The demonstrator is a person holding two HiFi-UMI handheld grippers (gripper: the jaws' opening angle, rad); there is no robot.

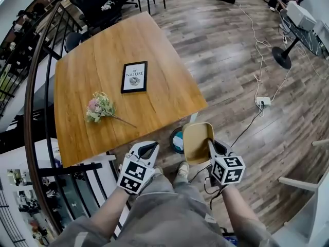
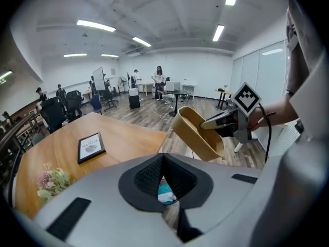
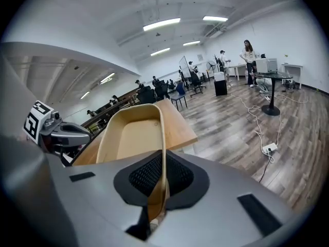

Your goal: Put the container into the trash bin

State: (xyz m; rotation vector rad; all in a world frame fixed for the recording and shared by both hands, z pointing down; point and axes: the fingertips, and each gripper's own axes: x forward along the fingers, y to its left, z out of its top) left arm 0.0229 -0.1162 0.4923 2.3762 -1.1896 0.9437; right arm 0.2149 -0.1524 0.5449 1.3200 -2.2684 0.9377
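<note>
- The right gripper [image 1: 210,143] is pinching the container [image 1: 197,142] by its side wall. In the right gripper view the thin tan wall is standing on edge between the two black pads [image 3: 148,175], which are pressing on it from both sides.
- The container is a tan, tray-like bowl with rounded corners (nothing is showing inside it). It is hanging in the air past the near corner of the wooden table [image 1: 103,71], not touching the table.
- In the head view the container is covering the right edge of the trash bin [image 1: 177,140], a round bin with a teal inside that is standing on the floor just beside the table corner.
- The left gripper [image 1: 152,145] is holding nothing. Its jaws are pressed together at the tips, and through the small gap below them the left gripper view is showing the teal of the trash bin [image 2: 165,193].
- The left gripper is hovering to the left of the container, apart from it, over the person's knee.
- On the table a framed picture [image 1: 134,76] is lying flat near the middle, and a small bunch of dried flowers [image 1: 100,107] is lying nearer to the person, well apart from the container.
- A white power strip [image 1: 262,101] with its cable is lying on the wood floor at the right.
</note>
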